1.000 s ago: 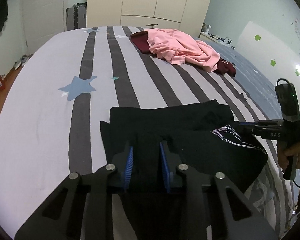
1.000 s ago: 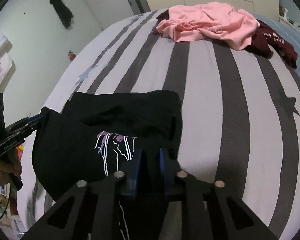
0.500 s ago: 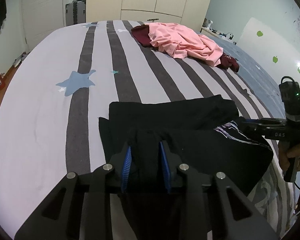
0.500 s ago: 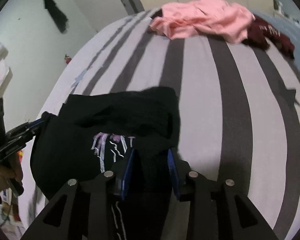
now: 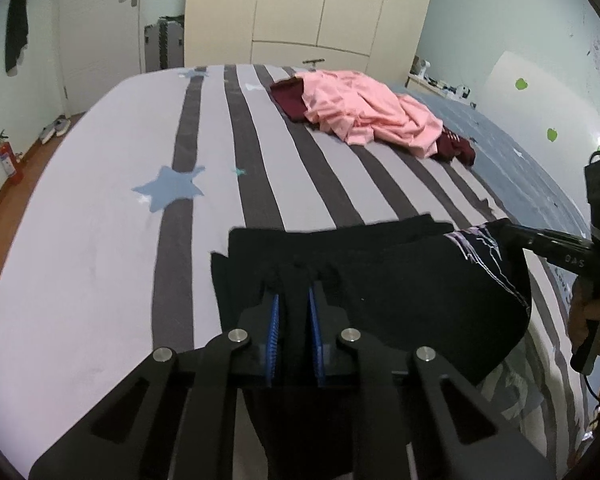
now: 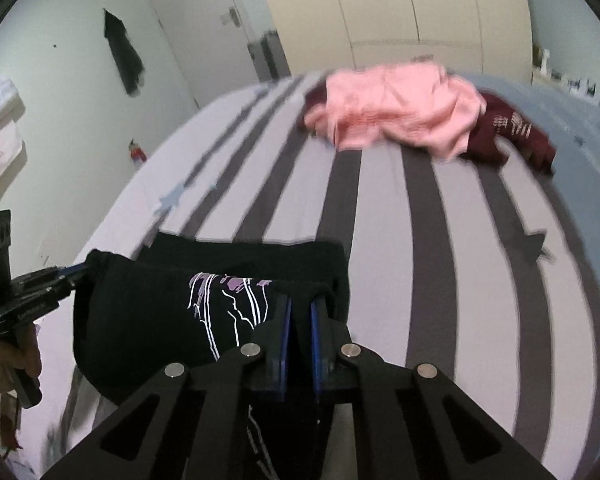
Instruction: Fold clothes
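Left wrist view: the striped bed (image 5: pixel 100 280) has a blue star (image 5: pixel 168 192) at left; the left hand-held gripper (image 5: pixel 294 316) has just been closing and its blue pads pinch a fold of the black garment (image 5: pixel 400 280) at the near edge. Farther back lies a pink garment (image 5: pixel 364 116) over a maroon one (image 5: pixel 456 148). At right, the right hand-held gripper (image 6: pixel 300 320), also just closed, clamps the same black cloth

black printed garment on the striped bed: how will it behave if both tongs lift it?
Probably floppy: the black garment with white line print sags between the left tongs and right tongs, both pinching its edge. Likely light, since thin pinches carry it. It may drag on the striped bedsheet.
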{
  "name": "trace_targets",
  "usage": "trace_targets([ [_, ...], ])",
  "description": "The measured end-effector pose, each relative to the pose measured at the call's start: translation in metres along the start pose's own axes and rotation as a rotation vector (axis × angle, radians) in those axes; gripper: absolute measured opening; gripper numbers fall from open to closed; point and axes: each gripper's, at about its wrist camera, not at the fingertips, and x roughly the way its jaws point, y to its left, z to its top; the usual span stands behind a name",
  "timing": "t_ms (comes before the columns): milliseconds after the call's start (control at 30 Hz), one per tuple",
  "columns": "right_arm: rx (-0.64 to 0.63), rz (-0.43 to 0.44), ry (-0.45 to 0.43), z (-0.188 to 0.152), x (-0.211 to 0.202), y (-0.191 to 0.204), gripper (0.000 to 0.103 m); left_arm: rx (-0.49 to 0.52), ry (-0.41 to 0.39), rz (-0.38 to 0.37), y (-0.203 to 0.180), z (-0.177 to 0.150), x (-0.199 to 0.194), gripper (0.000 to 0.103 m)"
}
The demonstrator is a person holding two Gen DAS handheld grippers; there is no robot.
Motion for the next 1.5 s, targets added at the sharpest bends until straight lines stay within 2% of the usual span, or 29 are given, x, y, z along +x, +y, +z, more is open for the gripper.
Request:
trace_targets([
  [100,-0.005,-0.009,-0.020,0.011,0.004,0.003,0.008,0.014,0.026,0.030,0.003,0.011,0.011,0.011],
  [333,-0.013,-0.053,0.023,0.032,0.056,-0.008,0.006,0.038,0.116,0.094,0.015,0.033,0.063,0.011],
  [600,-0.017,-0.105,0.088,0.026,0.107,-0.020,0.006,0.035,0.136,0.176,0.020,0.016,0.109,0.011],
  [700,-0.015,-0.111,0.099,0.019,0.114,-0.023,0.009,0.015,0.126,0.175,0.023,0.016,0.107,0.017],
  [733,0.006,-0.110,0.096,0.020,0.111,-0.027,0.018,-0.022,0.116,0.163,0.027,0.018,0.103,0.019],
  [767,0.035,-0.109,0.092,0.021,0.107,-0.031,0.022,-0.067,0.104,0.148,0.033,0.020,0.097,0.022],
  [833,0.089,-0.113,0.072,0.023,0.097,-0.039,0.024,-0.160,0.062,0.139,0.045,0.024,0.082,0.042],
  [900,0.109,-0.152,0.016,0.026,0.076,-0.041,0.024,-0.209,-0.004,0.157,0.049,0.027,0.064,0.045],
  [967,0.091,-0.164,-0.038,0.027,0.056,-0.035,0.024,-0.210,-0.066,0.170,0.044,0.027,0.045,0.045],
  [1067,-0.003,-0.161,-0.077,0.023,0.036,-0.005,0.024,-0.135,-0.105,0.142,0.015,0.020,0.029,0.044],
  [1100,-0.037,-0.164,-0.087,0.022,0.032,0.006,0.024,-0.117,-0.110,0.122,0.004,0.015,0.028,0.042],
  [1167,-0.076,-0.116,-0.107,0.016,0.027,0.030,0.024,-0.095,-0.103,0.091,-0.014,0.009,0.030,0.034],
  [1233,-0.074,-0.077,-0.096,0.013,0.037,0.046,0.024,-0.092,-0.070,0.077,-0.024,0.005,0.043,0.006],
  [1267,-0.071,-0.060,-0.088,0.012,0.043,0.053,0.024,-0.103,-0.061,0.082,-0.025,0.005,0.050,0.002],
  [1467,-0.070,-0.056,-0.027,0.015,0.097,0.063,0.024,-0.143,-0.010,0.189,-0.010,-0.002,0.094,0.000],
  [1500,-0.073,-0.064,-0.007,0.012,0.106,0.061,0.024,-0.145,-0.008,0.185,-0.006,-0.007,0.100,0.000],
])
